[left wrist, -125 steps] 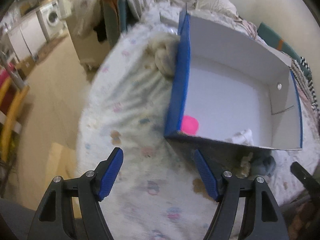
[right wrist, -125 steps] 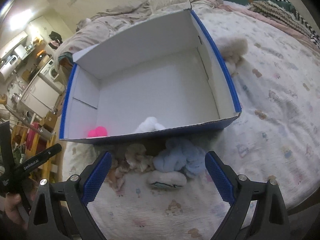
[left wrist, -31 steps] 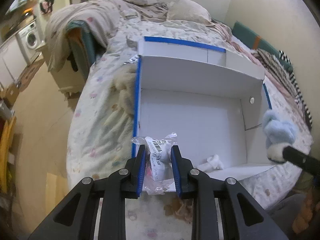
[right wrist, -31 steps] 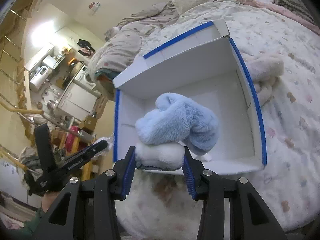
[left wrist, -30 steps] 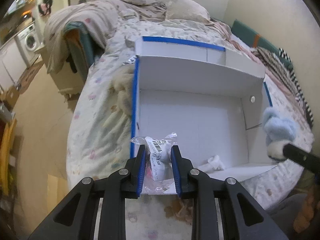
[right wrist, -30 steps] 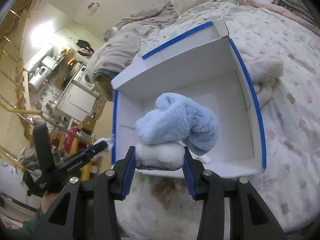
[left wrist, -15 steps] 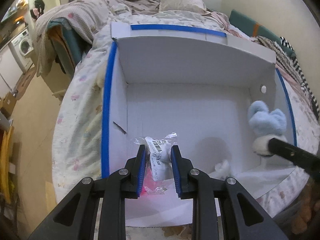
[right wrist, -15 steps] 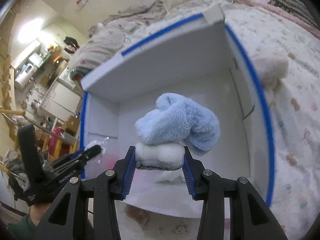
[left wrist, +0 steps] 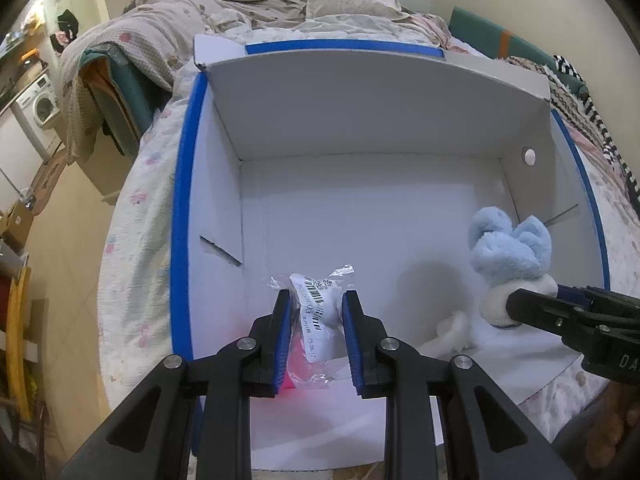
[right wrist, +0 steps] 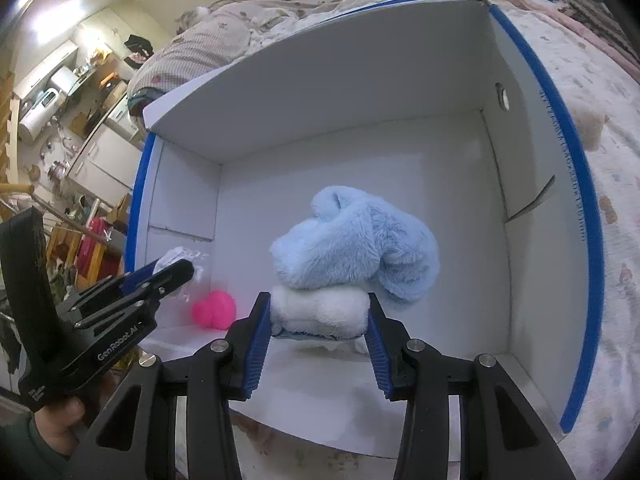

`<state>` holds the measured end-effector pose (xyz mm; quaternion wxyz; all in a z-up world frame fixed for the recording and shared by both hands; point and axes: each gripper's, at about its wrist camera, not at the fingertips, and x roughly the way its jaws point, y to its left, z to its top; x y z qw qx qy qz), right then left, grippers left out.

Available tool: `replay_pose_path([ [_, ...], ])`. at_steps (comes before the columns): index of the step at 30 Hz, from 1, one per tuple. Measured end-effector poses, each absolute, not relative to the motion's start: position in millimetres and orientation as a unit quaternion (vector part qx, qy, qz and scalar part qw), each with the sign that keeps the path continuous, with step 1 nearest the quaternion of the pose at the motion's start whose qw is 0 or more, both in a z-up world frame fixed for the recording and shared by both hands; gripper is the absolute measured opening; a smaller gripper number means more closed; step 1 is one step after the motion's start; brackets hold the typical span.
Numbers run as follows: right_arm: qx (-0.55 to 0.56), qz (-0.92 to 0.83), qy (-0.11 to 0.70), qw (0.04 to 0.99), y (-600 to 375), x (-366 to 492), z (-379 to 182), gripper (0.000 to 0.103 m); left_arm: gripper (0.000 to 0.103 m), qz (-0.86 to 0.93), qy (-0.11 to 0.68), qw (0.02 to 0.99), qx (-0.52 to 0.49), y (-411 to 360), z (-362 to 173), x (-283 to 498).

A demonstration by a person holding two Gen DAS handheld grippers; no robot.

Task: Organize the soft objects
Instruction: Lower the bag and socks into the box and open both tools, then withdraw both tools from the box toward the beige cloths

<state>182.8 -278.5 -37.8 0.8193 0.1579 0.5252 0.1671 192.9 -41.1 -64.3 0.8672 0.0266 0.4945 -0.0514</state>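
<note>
With both loads hanging over the open white box [left wrist: 400,216], placing looks like the step in hand. On the left, left hand-held gripper [left wrist: 316,320] clamped on a plastic-wrapped soft item [left wrist: 320,300], low near the box's left wall, just above a pink ball [right wrist: 214,308] on the floor. Next, probably: lower, spread the fingers, let the packet drop beside the ball. Further right, a small white fluffy piece [left wrist: 452,330] lying on the floor. On the right, right hand-held gripper [right wrist: 318,320] squeezed on a white-and-blue plush toy [right wrist: 356,244], held above the floor towards the right wall. Little in the way: only the ball, the fluffy piece and the walls. Around the box, patterned bed [left wrist: 140,200] and rumpled blankets [left wrist: 240,4].
</note>
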Motion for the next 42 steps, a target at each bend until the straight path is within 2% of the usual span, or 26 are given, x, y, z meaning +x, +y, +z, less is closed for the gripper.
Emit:
replay_pose_path([
  [24, 0.155, 0.164, 0.542, 0.81, -276, 189, -48, 0.05, 0.025, -0.041, 0.506, 0.862, 0.02, -37, -70, 194],
  [25, 0.156, 0.163, 0.541, 0.811, -277, 188, -48, 0.053, 0.026, -0.04, 0.504, 0.862, 0.02, -37, -69, 193],
  [27, 0.158, 0.162, 0.539, 0.812, -277, 188, -47, 0.06, 0.041, -0.04, 0.503, 0.863, 0.015, -35, -68, 191],
  [29, 0.16, 0.161, 0.538, 0.812, -278, 188, -46, 0.064, 0.049, -0.04, 0.498, 0.866, 0.01, -33, -65, 189],
  [31, 0.167, 0.16, 0.536, 0.812, -279, 188, -46, 0.074, 0.05, -0.04, 0.491, 0.87, 0.009, -33, -61, 188],
  [33, 0.172, 0.161, 0.533, 0.812, -281, 188, -45, 0.079, 0.063, -0.042, 0.49, 0.871, 0.009, -33, -58, 187],
  [35, 0.177, 0.156, 0.532, 0.813, -282, 188, -44, 0.085, 0.066, -0.042, 0.485, 0.873, 0.003, -31, -56, 184],
  [37, 0.186, 0.156, 0.529, 0.813, -283, 187, -44, 0.094, 0.066, -0.04, 0.484, 0.874, 0.003, -30, -54, 183],
  [42, 0.188, 0.153, 0.528, 0.814, -282, 185, -43, 0.095, 0.066, -0.044, 0.484, 0.874, 0.004, -30, -52, 179],
])
